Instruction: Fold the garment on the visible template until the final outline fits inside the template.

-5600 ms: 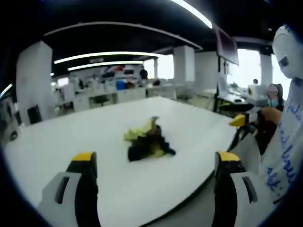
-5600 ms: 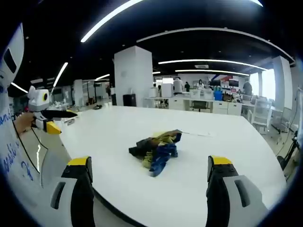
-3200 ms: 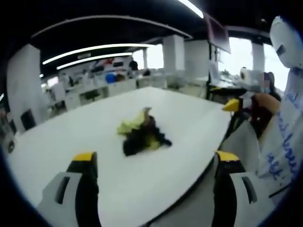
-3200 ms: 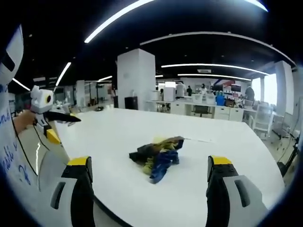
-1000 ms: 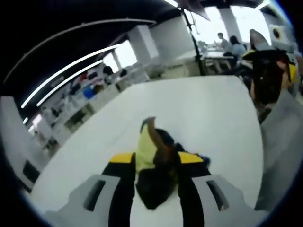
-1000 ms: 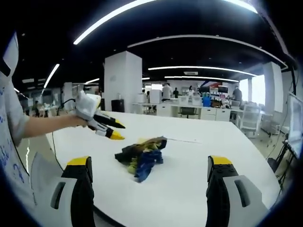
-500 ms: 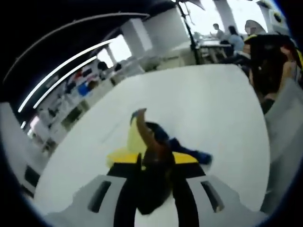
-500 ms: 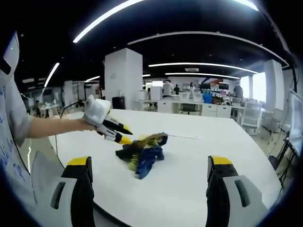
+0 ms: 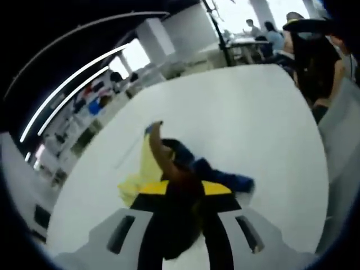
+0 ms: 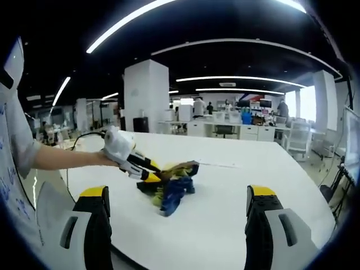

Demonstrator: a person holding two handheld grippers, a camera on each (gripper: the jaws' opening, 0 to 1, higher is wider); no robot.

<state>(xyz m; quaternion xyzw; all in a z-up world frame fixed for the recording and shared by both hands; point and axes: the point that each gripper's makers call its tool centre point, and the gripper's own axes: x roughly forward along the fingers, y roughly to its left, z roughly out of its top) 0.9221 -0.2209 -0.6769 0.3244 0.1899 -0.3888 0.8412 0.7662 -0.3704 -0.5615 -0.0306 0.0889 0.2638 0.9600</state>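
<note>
- Left gripper (image 9: 181,188) has its yellow-tipped jaws drawn close together with dark cloth of the garment (image 9: 185,169) bunched between them, so it reads as pinching the garment; in the right gripper view it (image 10: 151,171) reaches in from the left, held by the person's hand (image 10: 109,160), with its tips buried in the near edge of the bundle.
- Right gripper (image 10: 177,194) hangs back at the near edge of the table (image 10: 236,185) with its jaws spread wide and nothing between them, well apart from the cloth.
- Garment (image 10: 171,183) sits as a crumpled heap of dark, blue and yellow fabric near the middle of the white table; one yellow fold stands up beside the left gripper in the left gripper view.
- Template: no outline can be made out with any certainty on the tabletop; a faint thin line runs just beyond the heap in the right gripper view, but what it is cannot be told.
- Progress, as a judgement: very early. One pinch on the garment is made; nothing is spread flat and no fold is in place.
- Left to do, by the look of it: open the bundle out, lay it flat, fold it section by section, and check the final outline sits inside the template, with the garment kept in view on the table.
</note>
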